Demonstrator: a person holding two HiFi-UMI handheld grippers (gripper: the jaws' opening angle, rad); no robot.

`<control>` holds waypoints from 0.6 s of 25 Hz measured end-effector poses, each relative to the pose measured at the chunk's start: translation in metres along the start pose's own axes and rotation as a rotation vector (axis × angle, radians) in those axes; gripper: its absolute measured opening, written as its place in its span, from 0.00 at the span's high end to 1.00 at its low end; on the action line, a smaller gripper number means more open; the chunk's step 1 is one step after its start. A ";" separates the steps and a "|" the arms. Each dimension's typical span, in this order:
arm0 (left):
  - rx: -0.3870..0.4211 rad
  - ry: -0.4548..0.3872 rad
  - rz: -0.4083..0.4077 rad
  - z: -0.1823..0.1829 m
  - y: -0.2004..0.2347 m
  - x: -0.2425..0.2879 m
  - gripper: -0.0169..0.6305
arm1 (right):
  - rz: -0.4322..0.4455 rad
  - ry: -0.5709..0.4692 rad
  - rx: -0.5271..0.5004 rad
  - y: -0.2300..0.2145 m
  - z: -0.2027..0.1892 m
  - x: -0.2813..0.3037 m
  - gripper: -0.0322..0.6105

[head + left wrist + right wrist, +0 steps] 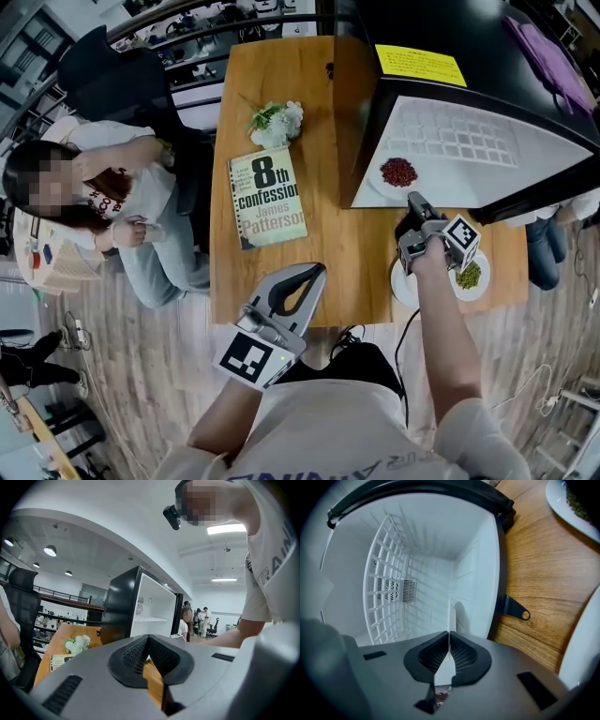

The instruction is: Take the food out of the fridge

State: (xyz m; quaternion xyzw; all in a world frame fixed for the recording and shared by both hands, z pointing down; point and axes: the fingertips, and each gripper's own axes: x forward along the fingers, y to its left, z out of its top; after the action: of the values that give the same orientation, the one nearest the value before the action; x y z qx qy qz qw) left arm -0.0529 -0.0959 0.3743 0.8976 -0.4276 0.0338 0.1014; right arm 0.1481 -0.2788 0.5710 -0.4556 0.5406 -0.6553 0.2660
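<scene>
Right gripper (pixel 449 634) clamped on the rim of the white plate (pixel 378 180) of red food (pixel 399 172), at the mouth of the open fridge (pixel 469 141). Left gripper (pixel 149 638) closed, empty, low over the table (pixel 347 253). Second plate (pixel 405 284) with green food (pixel 469 275) on the table, outside the fridge.

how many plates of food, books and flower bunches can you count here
plates: 2, a white plate with red food in the black fridge, a white plate with green food on the wooden table
books: 1, the green paperback book
flowers: 1, the white flower bunch
total: 4
</scene>
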 end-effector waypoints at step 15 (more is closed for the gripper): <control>0.012 -0.015 -0.064 0.002 0.002 -0.021 0.96 | 0.105 -0.048 -0.023 0.028 -0.027 -0.090 0.91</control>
State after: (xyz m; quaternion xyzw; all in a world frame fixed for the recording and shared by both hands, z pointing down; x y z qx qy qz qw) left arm -0.0675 -0.0819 0.3692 0.9117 -0.3991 0.0262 0.0940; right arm 0.1601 -0.1986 0.5165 -0.4451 0.5649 -0.6229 0.3077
